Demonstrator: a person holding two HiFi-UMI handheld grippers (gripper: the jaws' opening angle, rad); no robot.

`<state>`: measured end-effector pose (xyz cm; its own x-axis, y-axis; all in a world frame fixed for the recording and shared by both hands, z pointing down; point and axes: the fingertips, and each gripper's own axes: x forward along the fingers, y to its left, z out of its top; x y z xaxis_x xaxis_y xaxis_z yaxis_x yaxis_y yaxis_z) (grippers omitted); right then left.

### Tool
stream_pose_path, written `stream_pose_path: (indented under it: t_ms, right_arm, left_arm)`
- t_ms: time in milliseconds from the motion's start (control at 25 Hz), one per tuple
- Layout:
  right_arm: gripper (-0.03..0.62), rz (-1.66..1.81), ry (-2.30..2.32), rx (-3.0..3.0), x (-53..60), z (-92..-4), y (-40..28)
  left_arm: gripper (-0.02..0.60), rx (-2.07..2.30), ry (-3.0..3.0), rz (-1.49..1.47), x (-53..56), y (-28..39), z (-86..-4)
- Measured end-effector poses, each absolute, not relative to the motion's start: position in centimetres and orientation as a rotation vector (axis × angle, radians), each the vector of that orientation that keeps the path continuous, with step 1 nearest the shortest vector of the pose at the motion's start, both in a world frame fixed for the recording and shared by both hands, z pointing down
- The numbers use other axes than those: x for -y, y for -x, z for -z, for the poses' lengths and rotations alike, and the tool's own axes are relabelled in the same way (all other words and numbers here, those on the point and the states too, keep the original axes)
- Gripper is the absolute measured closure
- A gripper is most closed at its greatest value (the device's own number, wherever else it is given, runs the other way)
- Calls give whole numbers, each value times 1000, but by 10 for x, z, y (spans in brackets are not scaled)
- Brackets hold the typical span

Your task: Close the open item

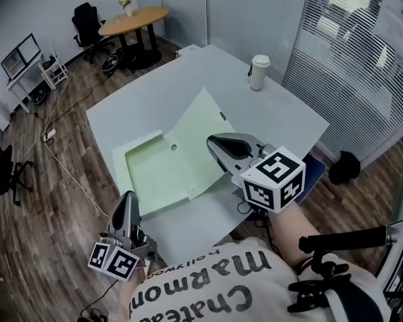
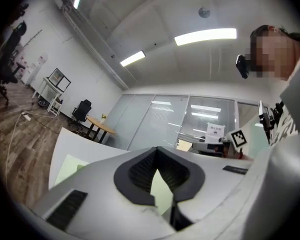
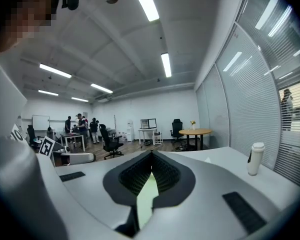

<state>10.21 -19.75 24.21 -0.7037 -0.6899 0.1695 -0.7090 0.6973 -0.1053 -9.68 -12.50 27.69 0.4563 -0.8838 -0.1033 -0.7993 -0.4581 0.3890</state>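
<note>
So nearest up, the left gripper point(image 1: 127, 205) sits at the white table's point(image 1: 148, 92) near-left edge. The right gripper point(image 1: 218, 146) is over the right flap of the open green folder point(image 1: 162, 170). Both are pinched together on nothing. Only the head view shows the folder whole; the gripper views just catch a green sliver. Plenty of tabletop lies between the folder and the cup point(image 1: 258, 71) at the far edge.

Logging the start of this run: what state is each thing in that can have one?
Folder: open, lying flat.
Cup: upright, lid on.
Left gripper: shut, holding nothing.
Right gripper: shut, holding nothing.
</note>
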Motion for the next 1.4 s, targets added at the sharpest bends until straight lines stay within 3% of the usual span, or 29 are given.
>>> stream_pose_path:
  t_ms: [160, 400, 920, 1400]
  right_arm:
    - [595, -257, -1206, 2729, 240, -225, -158]
    - [595, -324, -1237, 2650, 312, -269, -213]
    - [595, -603, -1131, 2565, 403, -383, -212]
    - [595, -662, -946, 2689, 409, -394, -171]
  left_arm:
    - [584, 1400, -2505, 265, 139, 65, -288]
    - [584, 1451, -2382, 220, 167, 60, -317]
    - [584, 1596, -2205, 28, 181, 66, -353]
    - [584, 1684, -2069, 24, 177, 91, -376]
